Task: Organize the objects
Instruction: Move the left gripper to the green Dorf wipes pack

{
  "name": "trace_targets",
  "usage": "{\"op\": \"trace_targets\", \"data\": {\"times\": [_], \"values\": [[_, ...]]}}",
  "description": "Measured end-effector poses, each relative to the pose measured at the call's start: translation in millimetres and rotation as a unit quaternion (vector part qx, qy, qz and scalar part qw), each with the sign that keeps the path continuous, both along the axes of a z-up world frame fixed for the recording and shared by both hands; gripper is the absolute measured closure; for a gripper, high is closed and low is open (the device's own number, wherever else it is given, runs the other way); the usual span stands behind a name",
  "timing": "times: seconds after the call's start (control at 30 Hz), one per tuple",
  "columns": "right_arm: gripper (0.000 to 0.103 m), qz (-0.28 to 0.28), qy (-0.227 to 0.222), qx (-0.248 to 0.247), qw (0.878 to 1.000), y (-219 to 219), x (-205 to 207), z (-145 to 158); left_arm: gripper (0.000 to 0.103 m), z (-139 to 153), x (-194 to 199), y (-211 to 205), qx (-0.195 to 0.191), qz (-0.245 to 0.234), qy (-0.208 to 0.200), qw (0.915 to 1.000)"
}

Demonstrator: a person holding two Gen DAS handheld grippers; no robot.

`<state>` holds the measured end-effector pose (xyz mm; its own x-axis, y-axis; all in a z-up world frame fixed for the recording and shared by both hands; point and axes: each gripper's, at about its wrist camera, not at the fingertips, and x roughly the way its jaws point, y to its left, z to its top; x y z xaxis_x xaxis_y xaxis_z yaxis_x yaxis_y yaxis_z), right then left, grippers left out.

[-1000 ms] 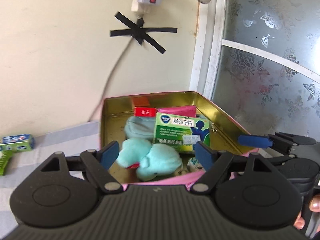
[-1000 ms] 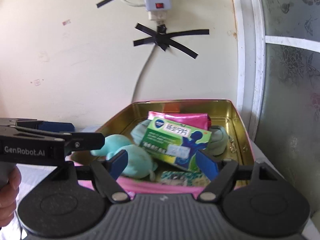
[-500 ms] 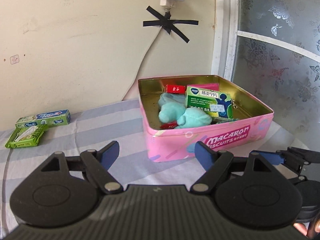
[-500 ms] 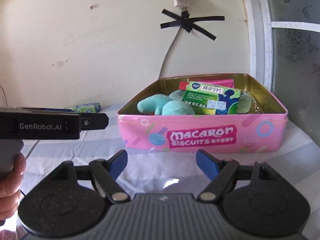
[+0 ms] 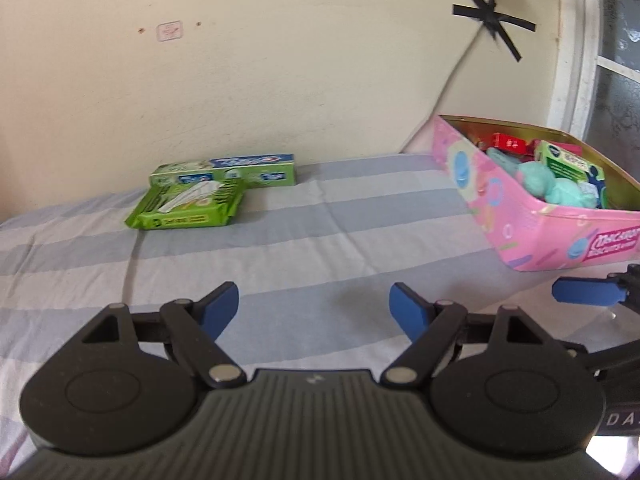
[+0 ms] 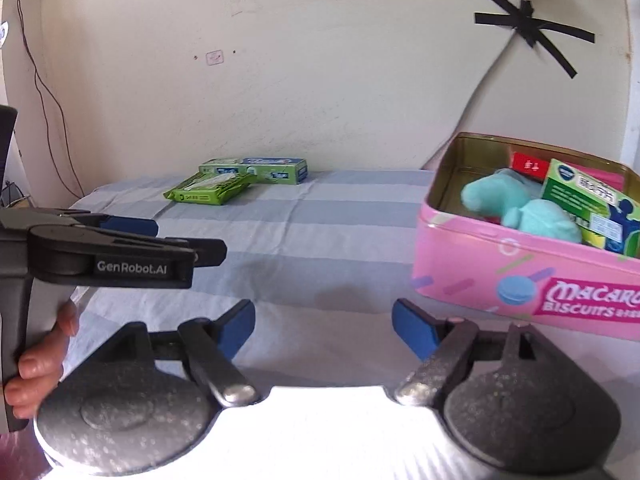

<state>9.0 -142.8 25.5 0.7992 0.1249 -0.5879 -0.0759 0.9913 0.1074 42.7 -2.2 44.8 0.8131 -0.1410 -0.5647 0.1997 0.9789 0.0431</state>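
**Striped bed sheet, pink tin, two green packs**

We're over a grey-and-white striped sheet (image 5: pixel 320 240) against a cream wall with a black tape cross (image 6: pixel 532 28). Along the sheet's right edge sits the pink tin (image 6: pixel 480 268), reading "Macaron Biscuits" though cut off by the frame. Inside: a teal plush (image 6: pixel 520 208), a green medicine box (image 6: pixel 584 208) and a red pack (image 6: pixel 530 166), print too small to read. Near the far edge lie a toothpaste box (image 5: pixel 256 172) and a green wipes pack (image 5: pixel 188 206), touching, labels blurry. Left gripper (image 5: pixel 314 312) reads "GenRobot.AI" in the right wrist view; it and the right gripper (image 6: pixel 324 326) gape empty.
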Motion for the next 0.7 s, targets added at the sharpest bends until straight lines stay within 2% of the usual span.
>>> {"op": "trace_targets", "data": {"times": [0.2, 0.3, 0.43, 0.53, 0.6, 0.7], "values": [[0.025, 0.022, 0.029, 0.006, 0.999, 23, 33, -6, 0.019, -11, 17, 53, -0.001, 0.056, 0.007, 0.9984], [0.025, 0.033, 0.04, 0.014, 0.999, 36, 53, -8, 0.019, -15, 29, 93, -0.035, 0.111, 0.015, 0.9931], [0.025, 0.049, 0.056, 0.036, 0.997, 61, 92, -11, 0.019, -21, 39, 139, -0.095, 0.186, 0.033, 0.9774], [0.022, 0.068, 0.057, 0.036, 0.995, 87, 128, -15, 0.019, -18, 39, 172, -0.144, 0.233, 0.04, 0.961], [0.012, 0.083, 0.048, 0.021, 0.995, 107, 154, -17, 0.019, -15, 37, 185, -0.164, 0.25, 0.035, 0.9537], [0.005, 0.085, 0.027, -0.001, 0.996, 136, 193, -17, 0.019, -12, 36, 199, -0.188, 0.263, 0.033, 0.9458]]}}
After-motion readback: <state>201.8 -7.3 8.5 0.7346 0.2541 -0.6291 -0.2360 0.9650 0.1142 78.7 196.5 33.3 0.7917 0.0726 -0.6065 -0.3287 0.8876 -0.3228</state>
